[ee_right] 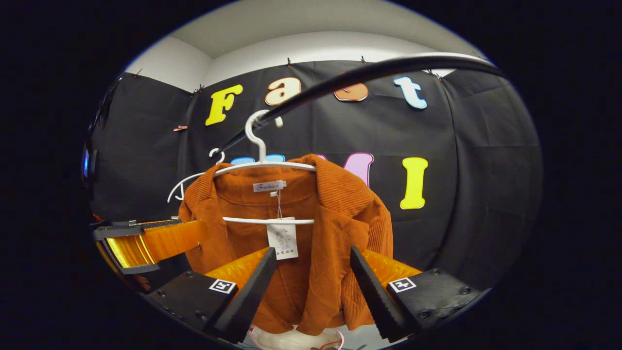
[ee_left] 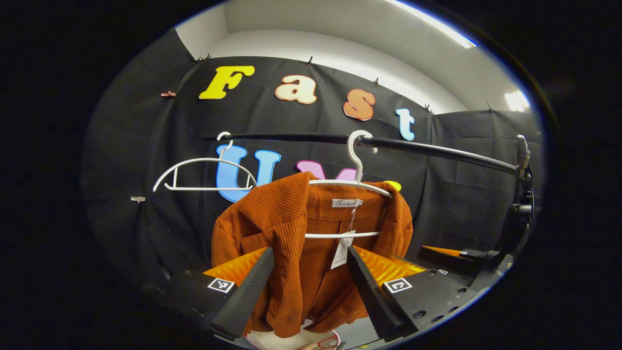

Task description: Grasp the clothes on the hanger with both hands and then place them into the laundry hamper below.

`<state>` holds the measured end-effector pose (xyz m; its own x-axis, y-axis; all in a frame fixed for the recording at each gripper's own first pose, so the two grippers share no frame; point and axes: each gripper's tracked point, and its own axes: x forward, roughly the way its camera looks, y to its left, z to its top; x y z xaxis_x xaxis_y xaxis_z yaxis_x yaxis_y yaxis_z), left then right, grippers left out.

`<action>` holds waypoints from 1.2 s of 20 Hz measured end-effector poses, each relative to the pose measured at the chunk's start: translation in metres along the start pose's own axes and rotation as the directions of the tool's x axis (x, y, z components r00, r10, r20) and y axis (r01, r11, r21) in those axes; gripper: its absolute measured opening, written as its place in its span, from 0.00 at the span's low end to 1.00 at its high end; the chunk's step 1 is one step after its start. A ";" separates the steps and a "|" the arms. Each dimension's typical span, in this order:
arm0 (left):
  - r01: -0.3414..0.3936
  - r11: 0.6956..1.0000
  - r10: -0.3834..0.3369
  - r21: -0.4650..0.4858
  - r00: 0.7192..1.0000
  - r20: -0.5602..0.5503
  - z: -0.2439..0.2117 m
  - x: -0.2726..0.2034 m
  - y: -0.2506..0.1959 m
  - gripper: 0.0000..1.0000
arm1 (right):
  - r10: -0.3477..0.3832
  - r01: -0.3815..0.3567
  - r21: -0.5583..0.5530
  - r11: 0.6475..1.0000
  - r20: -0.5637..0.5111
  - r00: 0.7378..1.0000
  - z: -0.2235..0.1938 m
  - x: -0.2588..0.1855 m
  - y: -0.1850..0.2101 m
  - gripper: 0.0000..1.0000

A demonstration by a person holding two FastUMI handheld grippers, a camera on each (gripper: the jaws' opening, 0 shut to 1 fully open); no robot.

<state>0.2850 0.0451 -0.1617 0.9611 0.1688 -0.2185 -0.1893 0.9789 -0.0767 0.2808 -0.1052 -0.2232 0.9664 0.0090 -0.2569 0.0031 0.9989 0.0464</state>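
Left gripper and right gripper I hold spread, both facing jacket on hanger, hamper below jacket.

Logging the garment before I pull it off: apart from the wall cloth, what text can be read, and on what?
Small white neck label inside the rust-orange corduroy jacket: cursive print, too small to read reliably.
White paper hang tag below it: print blurred, unreadable.
Square black-and-white markers on the left gripper: patterns, no words.
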 end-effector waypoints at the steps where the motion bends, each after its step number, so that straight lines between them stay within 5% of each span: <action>1: -0.019 1.000 0.019 -0.003 1.000 -0.012 -0.005 0.007 0.004 0.96 | -0.005 0.005 -0.003 1.000 -0.011 1.000 -0.006 0.008 -0.005 0.98; 10: -0.181 0.981 0.176 -0.066 0.982 -0.072 -0.042 0.049 0.038 0.96 | 0.031 -0.024 0.089 0.996 -0.081 0.996 -0.036 0.063 -0.010 0.98; 15: -0.181 0.977 0.177 -0.112 0.983 -0.043 -0.039 0.080 0.041 0.91 | 0.063 -0.057 0.077 0.995 -0.081 0.995 -0.039 0.098 -0.011 0.98; 16: -0.156 0.980 0.151 -0.120 0.987 -0.050 -0.042 0.086 0.036 0.85 | 0.005 -0.002 0.039 0.999 -0.076 0.997 -0.036 0.107 -0.030 0.91; 18: -0.222 0.969 0.217 -0.108 0.975 -0.058 -0.040 0.089 0.057 0.34 | 0.032 -0.030 0.034 0.999 -0.055 0.998 -0.028 0.119 -0.042 0.15; 19: -0.221 0.969 0.216 -0.113 0.975 -0.058 -0.038 0.090 0.061 0.09 | 0.044 -0.042 0.039 0.998 -0.055 0.998 -0.027 0.117 -0.047 0.22; 24: -0.289 0.954 0.287 -0.074 0.957 -0.036 -0.022 0.071 0.083 0.06 | 0.049 -0.047 0.131 0.990 -0.013 0.999 -0.006 0.113 -0.091 0.20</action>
<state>0.3333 0.1362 -0.2048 0.8583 0.4389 -0.2657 -0.4737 0.8768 -0.0820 0.3876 -0.1949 -0.2624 0.9620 0.0585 -0.2668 -0.0088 0.9829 0.1840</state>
